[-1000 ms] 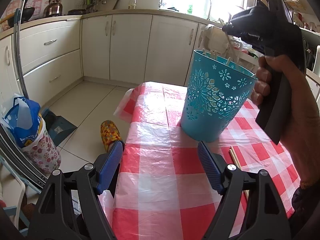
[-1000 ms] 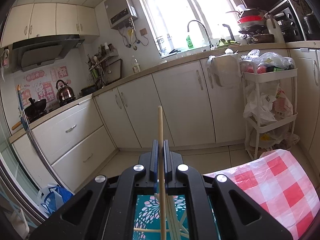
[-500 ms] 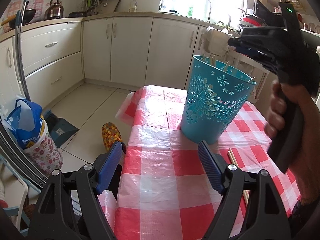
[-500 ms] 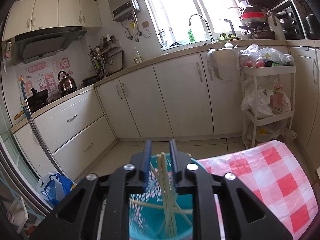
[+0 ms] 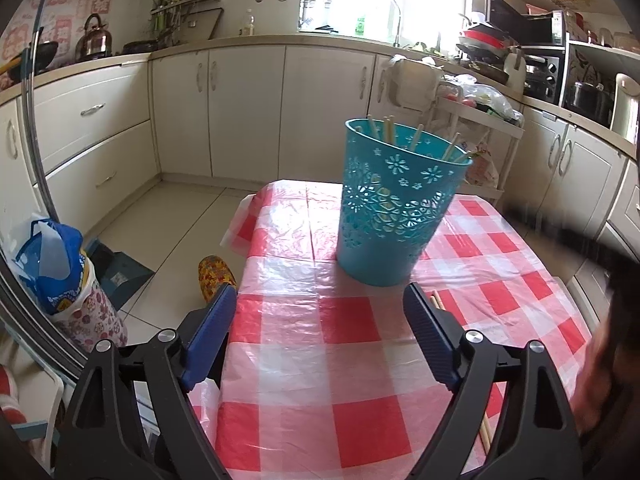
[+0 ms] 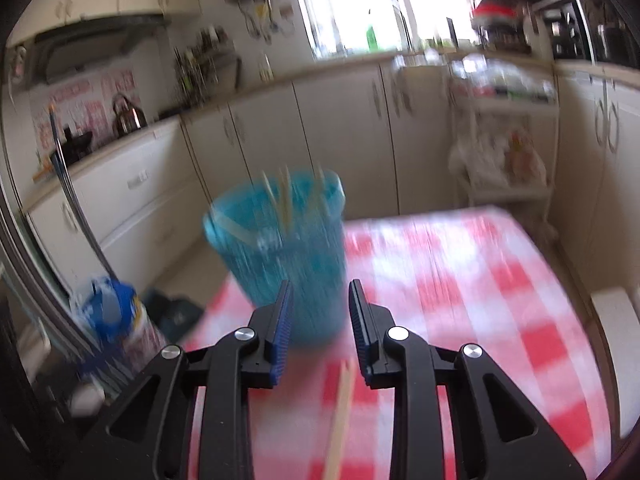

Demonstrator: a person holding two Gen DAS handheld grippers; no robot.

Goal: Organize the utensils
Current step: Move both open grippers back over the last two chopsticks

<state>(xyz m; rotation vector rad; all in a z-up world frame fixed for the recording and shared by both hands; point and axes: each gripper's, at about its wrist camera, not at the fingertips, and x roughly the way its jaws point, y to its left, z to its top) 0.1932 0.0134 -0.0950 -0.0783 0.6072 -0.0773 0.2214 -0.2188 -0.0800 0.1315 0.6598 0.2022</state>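
Observation:
A teal perforated bin (image 5: 394,208) stands on the red-and-white checked tablecloth (image 5: 320,344) and holds several wooden chopsticks (image 5: 387,130). It also shows, blurred, in the right wrist view (image 6: 286,256). My left gripper (image 5: 318,336) is open and empty, low over the table in front of the bin. My right gripper (image 6: 320,326) is open and empty, pulled back from the bin. Loose chopsticks (image 6: 340,416) lie on the cloth under it; they also show beside the left gripper's right finger (image 5: 435,301).
The table's left edge (image 5: 236,304) drops to the tiled floor, with a patterned slipper (image 5: 214,276) and a waste bin with a blue bag (image 5: 60,272) below. Kitchen cabinets (image 5: 248,108) and a white trolley (image 5: 480,132) stand behind. The hand holding the right gripper (image 5: 608,360) blurs at the right.
My right gripper opened and let a chopstick drop into the bin, then pulled back and down toward the table. The left gripper stayed open and nearly still.

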